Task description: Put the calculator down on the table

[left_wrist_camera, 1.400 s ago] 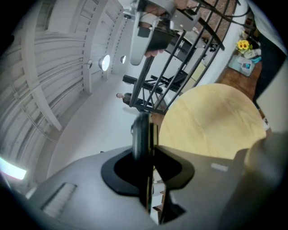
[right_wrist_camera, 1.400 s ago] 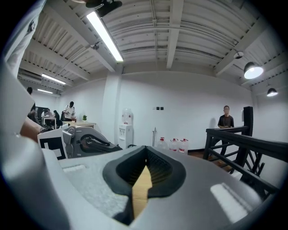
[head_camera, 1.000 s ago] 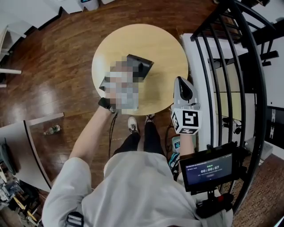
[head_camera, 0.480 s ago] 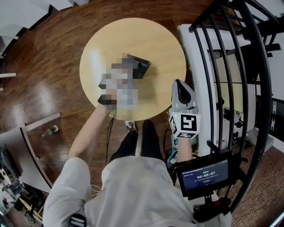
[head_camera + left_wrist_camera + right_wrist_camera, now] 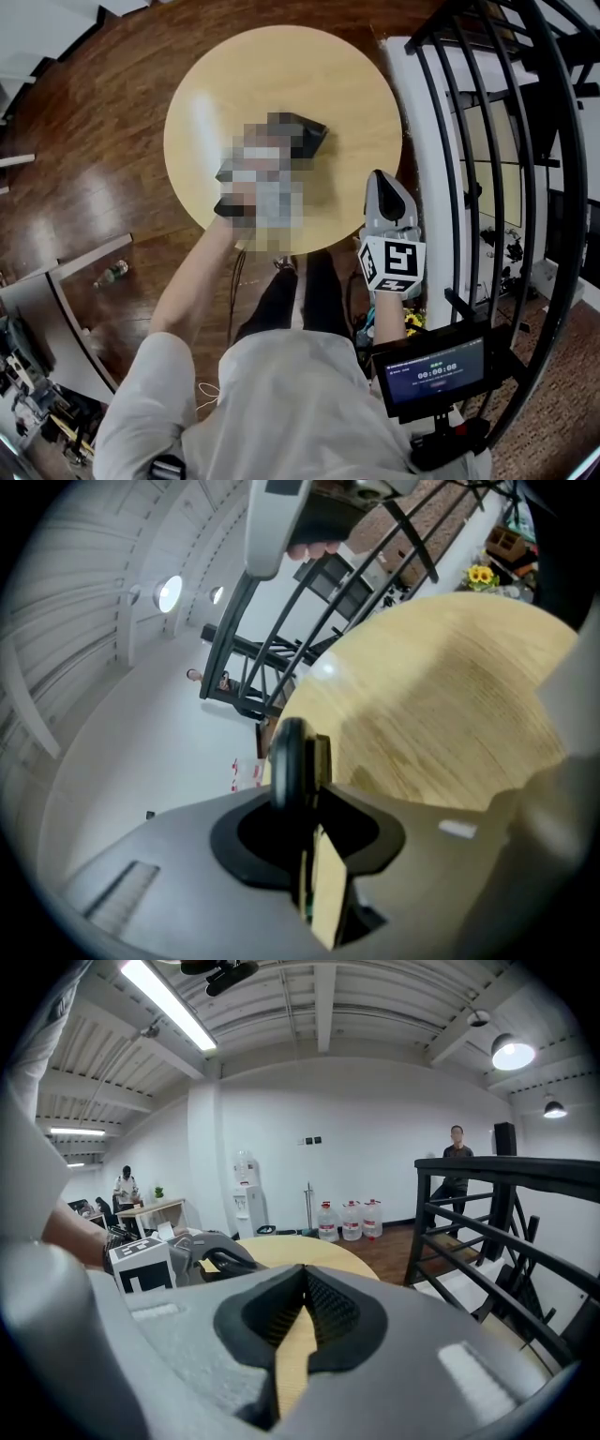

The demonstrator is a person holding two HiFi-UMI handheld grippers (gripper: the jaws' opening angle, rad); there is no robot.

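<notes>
Carefully: the left gripper (image 5: 302, 803), jaws narrowly apart and pinching the calculator (image 5: 288, 761), should lay it flat near the table (image 5: 450, 714) centre.

Head view: bright, even indoor light, sharp. Glare patches on wood floor (image 5: 84, 187) at left, pale sheen on table (image 5: 202, 117). Straight lines bow toward frame edges.

Both gripper views: fisheye, dark vignette in corners, near foreground soft.

Left gripper view: round lamp (image 5: 170, 592) blown out, small hot spot on table.

Right gripper view: ceiling tube (image 5: 167, 1002) + dome lamp (image 5: 514, 1052) clipped. White walls (image 5: 375, 1147) bright, distance crisp.
</notes>
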